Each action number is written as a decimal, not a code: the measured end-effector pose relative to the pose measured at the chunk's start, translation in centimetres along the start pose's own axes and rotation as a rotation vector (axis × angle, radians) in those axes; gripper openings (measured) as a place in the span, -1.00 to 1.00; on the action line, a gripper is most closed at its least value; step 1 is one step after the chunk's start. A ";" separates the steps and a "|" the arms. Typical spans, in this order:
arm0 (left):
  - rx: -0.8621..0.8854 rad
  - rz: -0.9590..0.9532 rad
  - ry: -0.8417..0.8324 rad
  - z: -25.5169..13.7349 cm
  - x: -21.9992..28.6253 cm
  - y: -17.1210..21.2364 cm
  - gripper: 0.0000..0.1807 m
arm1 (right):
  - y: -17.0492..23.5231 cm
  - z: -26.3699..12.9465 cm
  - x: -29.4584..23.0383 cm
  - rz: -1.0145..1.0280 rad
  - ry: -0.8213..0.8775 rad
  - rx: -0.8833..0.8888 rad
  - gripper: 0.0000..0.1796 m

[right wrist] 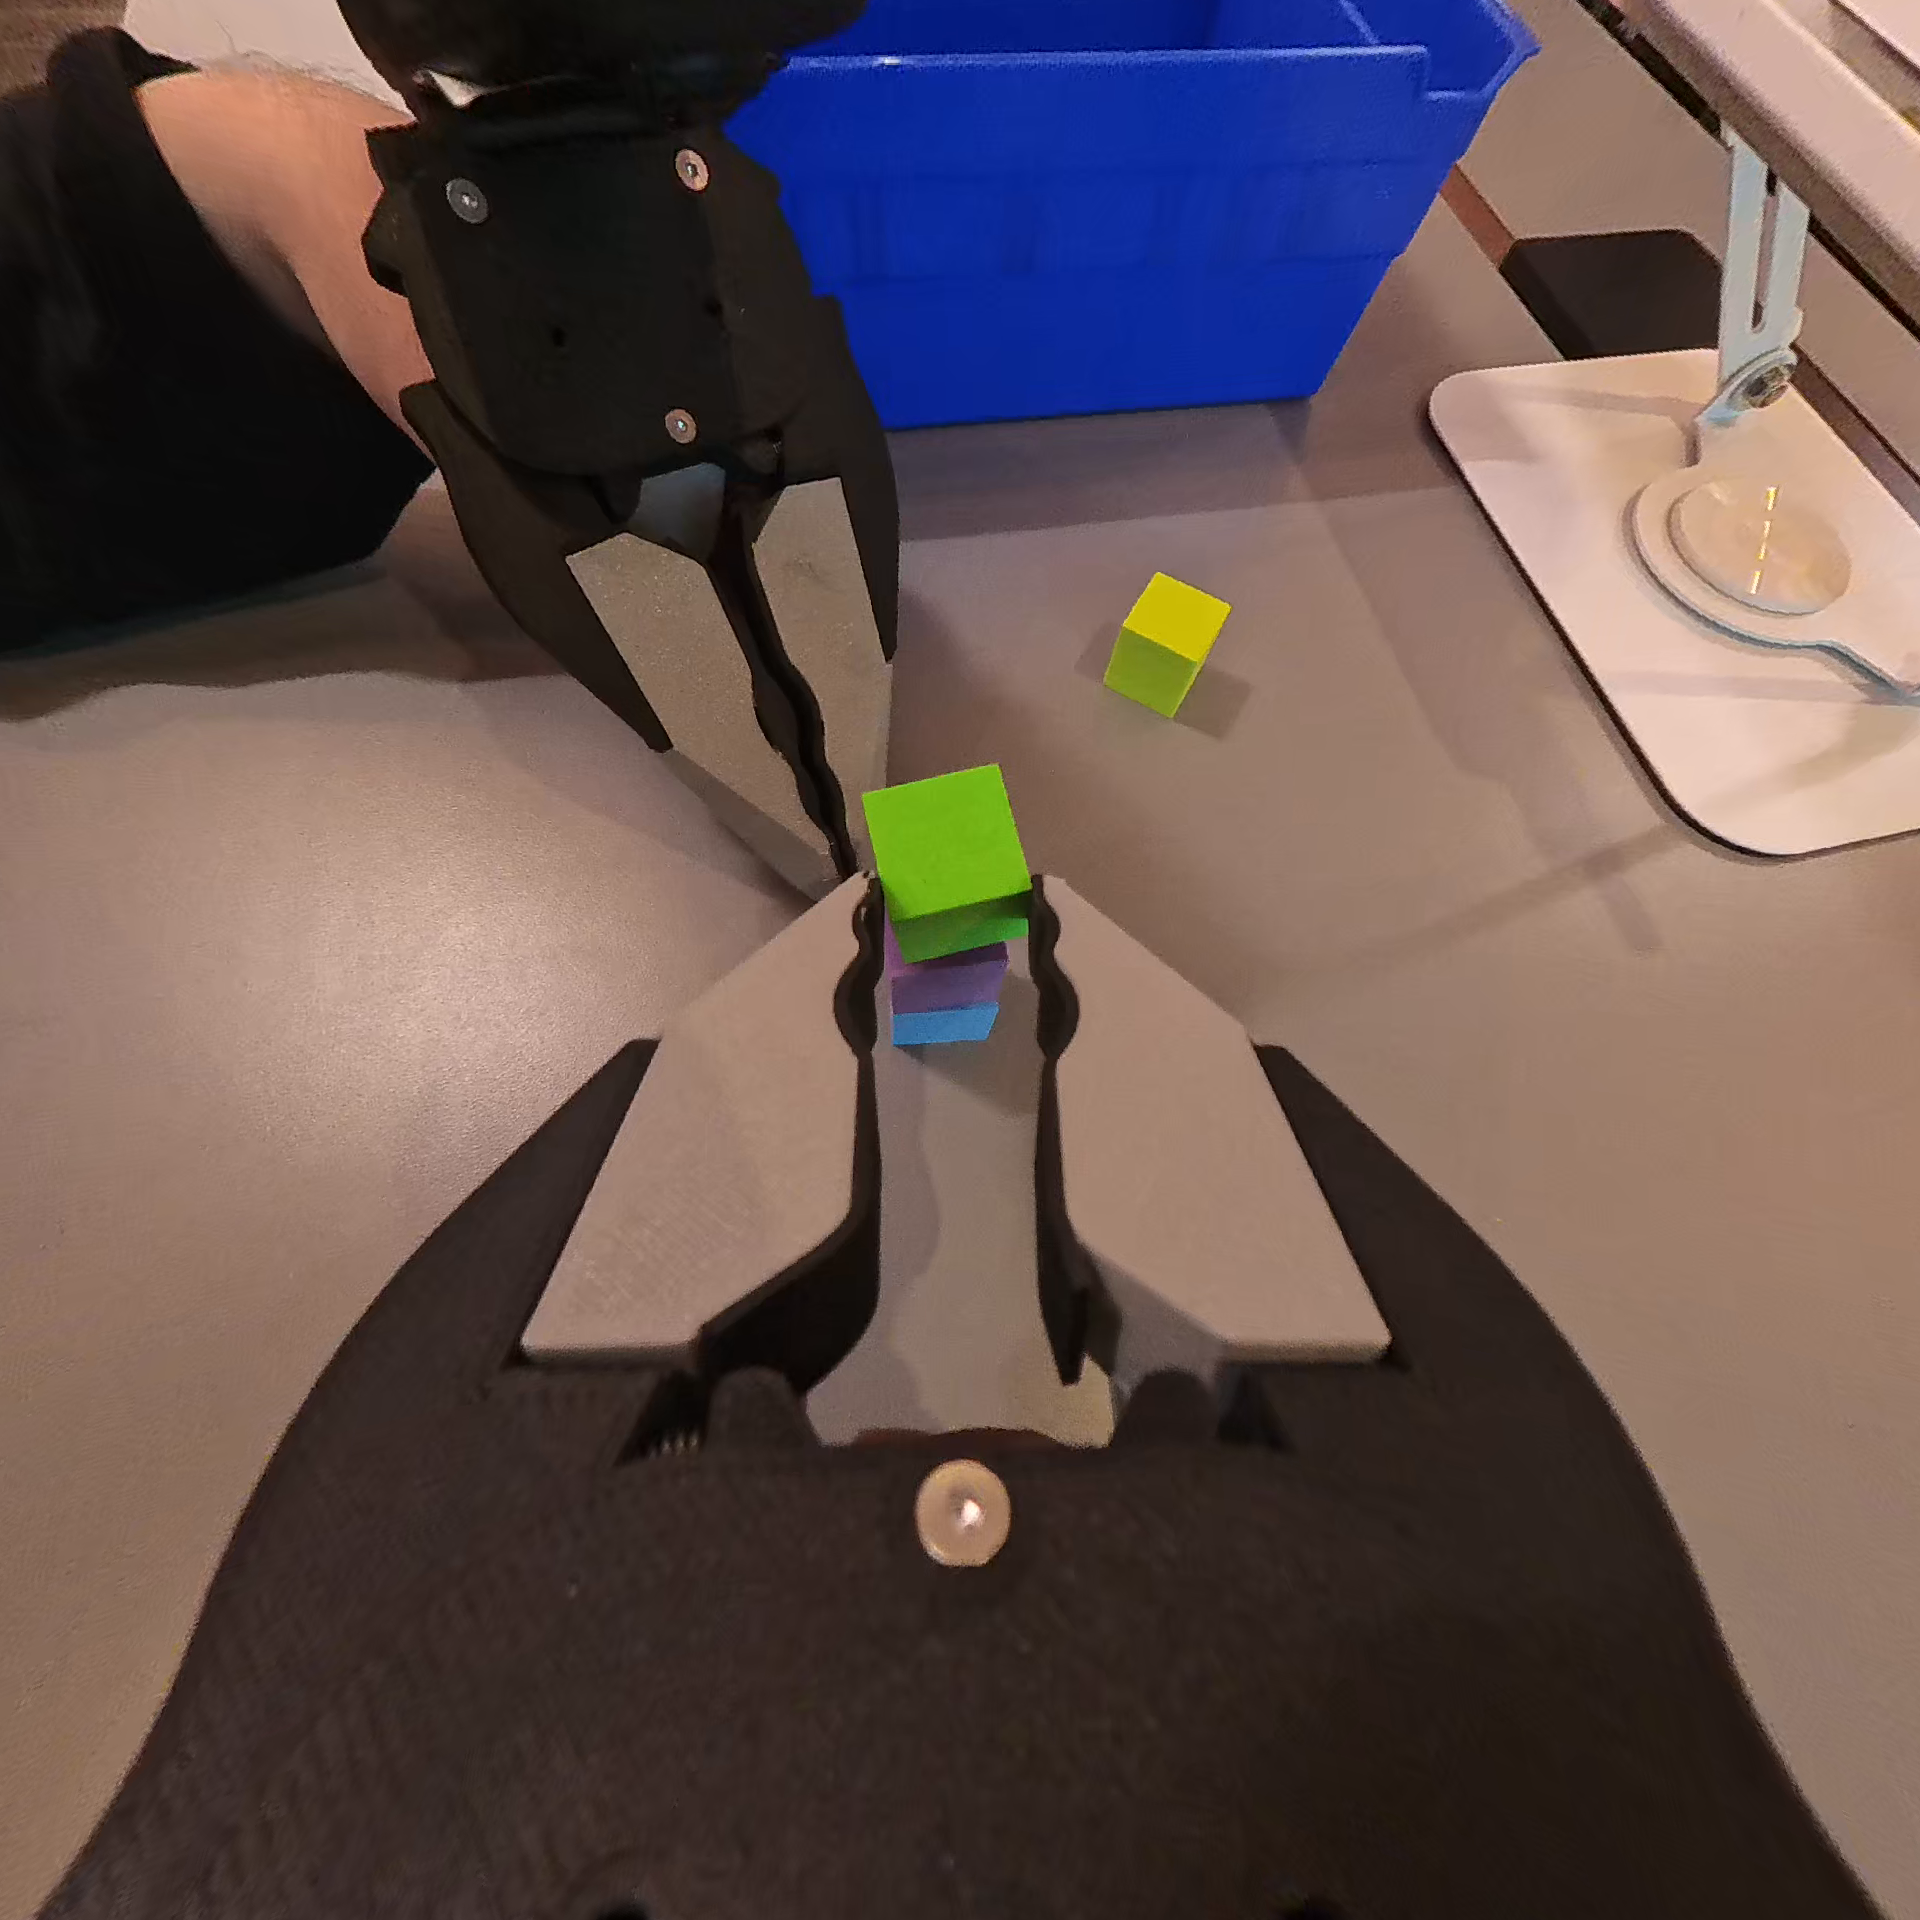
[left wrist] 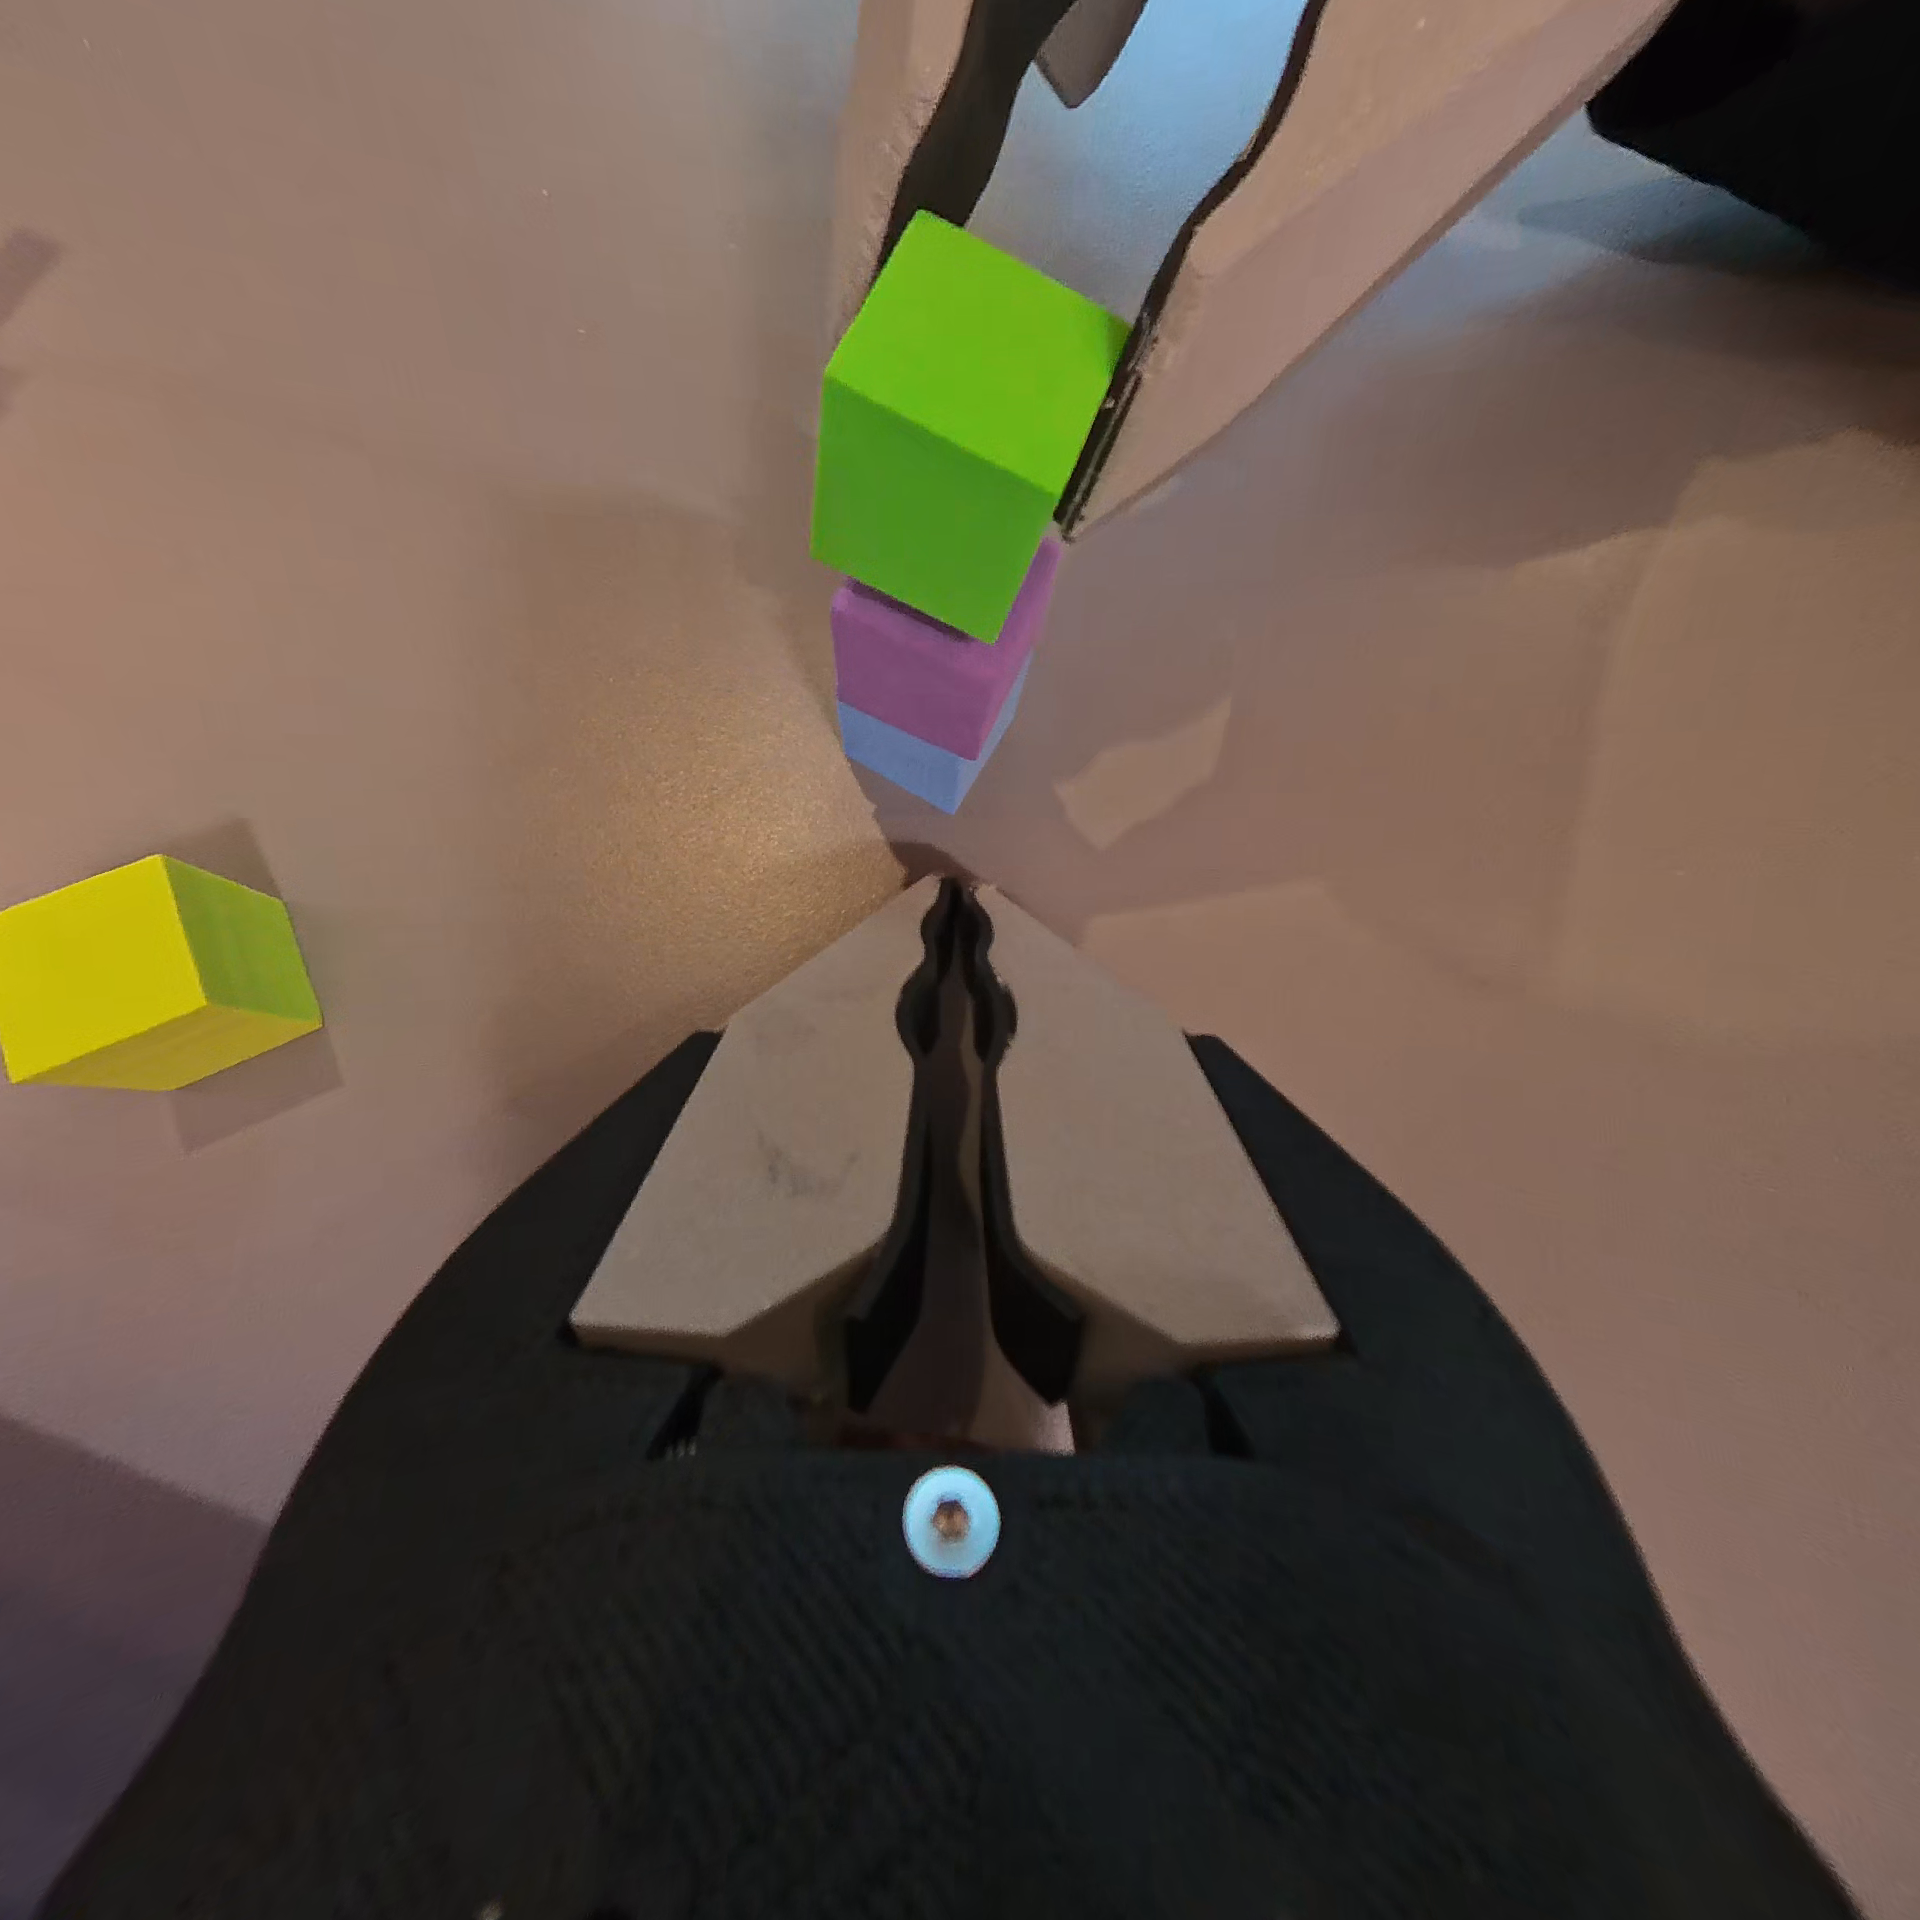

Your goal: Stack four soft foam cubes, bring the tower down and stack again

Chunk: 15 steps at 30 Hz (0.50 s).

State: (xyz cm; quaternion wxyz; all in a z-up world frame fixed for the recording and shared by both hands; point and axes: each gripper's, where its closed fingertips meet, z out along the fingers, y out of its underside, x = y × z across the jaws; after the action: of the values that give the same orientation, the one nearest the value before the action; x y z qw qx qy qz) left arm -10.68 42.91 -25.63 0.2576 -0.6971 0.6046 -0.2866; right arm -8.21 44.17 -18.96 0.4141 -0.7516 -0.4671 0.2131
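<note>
Right gripper (right wrist: 954,914): lower centre of the right wrist view; its fingertips sit either side of the green cube, closed on its lower edge or very nearly so, with a narrow gap that matches the cube's width.
Green cube (right wrist: 943,847): centre of frame, top of a three-high tower, twisted slightly against the cubes below.
Purple cube (right wrist: 951,977): directly under the green one, mostly hidden between the fingers.
Blue cube (right wrist: 943,1025): bottom of the tower, on the grey table (right wrist: 312,935).
Left gripper (right wrist: 847,878): comes in from upper left, fingers pressed together and holding nothing, tip just beside the tower at green-cube height.
Yellow cube (right wrist: 1169,642): alone on the table, right of centre and farther back, well apart from the tower.
Blue bin (right wrist: 1091,260): top of frame, behind everything.
Risk, release: I judge that opening unevenly could drag the soft green cube sideways and skew it further.
Risk, left tip: being so near, a small drift could nudge the tower over before the yellow cube goes on.
</note>
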 end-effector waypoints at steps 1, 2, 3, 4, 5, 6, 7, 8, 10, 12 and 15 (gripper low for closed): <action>0.000 0.000 0.000 0.0 0.0 0.0 -1.00 | 0.0 0.0 0.0 0.003 0.000 -0.001 -0.72; 0.001 -0.001 0.001 0.0 0.0 0.0 -1.00 | -0.1 -0.1 0.0 0.005 -0.001 0.002 -0.72; 0.001 -0.002 0.002 0.0 0.0 0.0 -1.00 | -0.2 -0.2 0.0 0.008 0.000 0.003 -0.72; 0.002 -0.003 0.002 0.0 0.0 0.0 -1.00 | -0.2 -0.3 0.0 0.010 0.002 0.002 -0.72; 0.002 -0.004 0.003 0.0 0.0 0.0 -1.00 | -0.2 -0.3 0.0 0.012 0.004 0.002 -0.72; 0.003 -0.004 0.003 0.0 0.0 0.0 -1.00 | -0.2 -0.3 0.0 0.013 0.005 0.001 -0.72; 0.004 -0.004 0.003 0.0 0.0 0.0 -1.00 | -0.1 -0.3 0.0 0.014 0.006 -0.001 -0.72; 0.005 -0.003 0.003 0.0 0.0 0.0 -1.00 | -0.1 -0.2 0.0 0.015 0.006 -0.004 -0.72; 0.006 -0.001 0.002 0.0 0.0 -0.1 -1.00 | 0.1 0.0 -0.1 0.016 0.008 -0.014 -0.72; 0.007 0.000 0.002 0.0 0.0 -0.1 -1.00 | 0.2 0.1 -0.1 0.014 0.008 -0.019 -0.72; 0.007 -0.001 0.002 0.0 0.0 -0.1 -1.00 | 0.3 0.2 -0.1 0.015 0.008 -0.021 -0.72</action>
State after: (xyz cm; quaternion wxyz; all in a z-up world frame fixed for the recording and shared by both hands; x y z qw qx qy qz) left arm -10.59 42.88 -25.61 0.2591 -0.6961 0.6037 -0.2896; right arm -8.23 44.07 -19.30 0.4066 -0.7602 -0.4620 0.2081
